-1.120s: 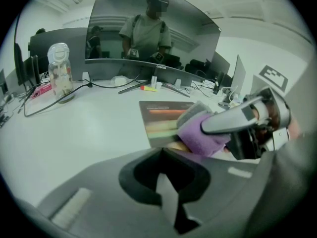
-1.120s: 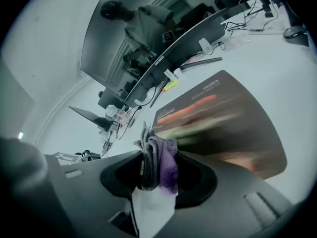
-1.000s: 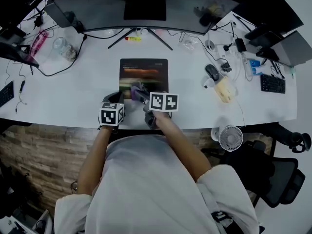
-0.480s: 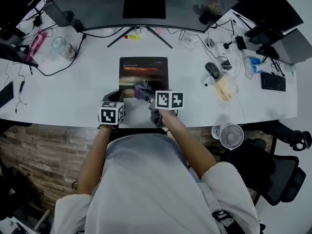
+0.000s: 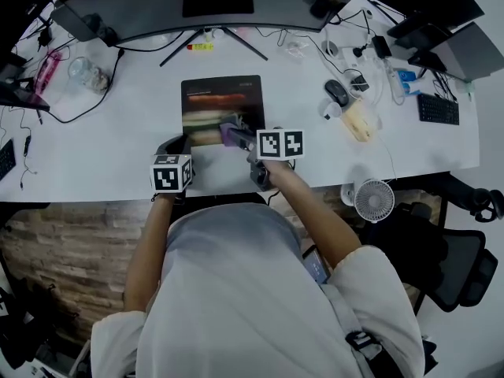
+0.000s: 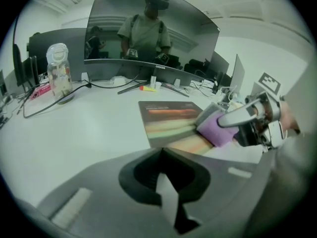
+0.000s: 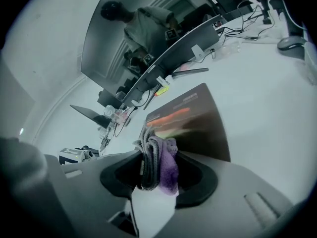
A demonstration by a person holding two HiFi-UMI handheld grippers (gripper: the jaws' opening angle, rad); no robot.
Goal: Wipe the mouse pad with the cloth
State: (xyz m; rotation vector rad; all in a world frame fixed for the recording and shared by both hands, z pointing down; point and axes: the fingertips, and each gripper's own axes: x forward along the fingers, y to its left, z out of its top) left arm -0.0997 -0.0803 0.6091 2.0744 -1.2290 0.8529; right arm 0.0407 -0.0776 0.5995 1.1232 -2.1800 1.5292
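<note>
cloth [image 7: 161,165], soft and light, is bunched and clamped in the right gripper's [image 7: 157,182] fingers, low over the near part of the mouse pad [image 5: 220,101] on the worktop [image 5: 110,140]; gripping its folded bulk seems safest. left gripper [image 6: 166,195] fingers are together, empty

office | curved monitor [image 5: 291,6] | keyboard [image 5: 439,109] | swivel chair [image 5: 441,266] (beside long desk [image 5: 102,148])

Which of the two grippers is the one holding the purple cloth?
The right gripper: its jaws are shut on the cloth, over the mouse pad. The left gripper has nothing between its closed jaws.
</note>
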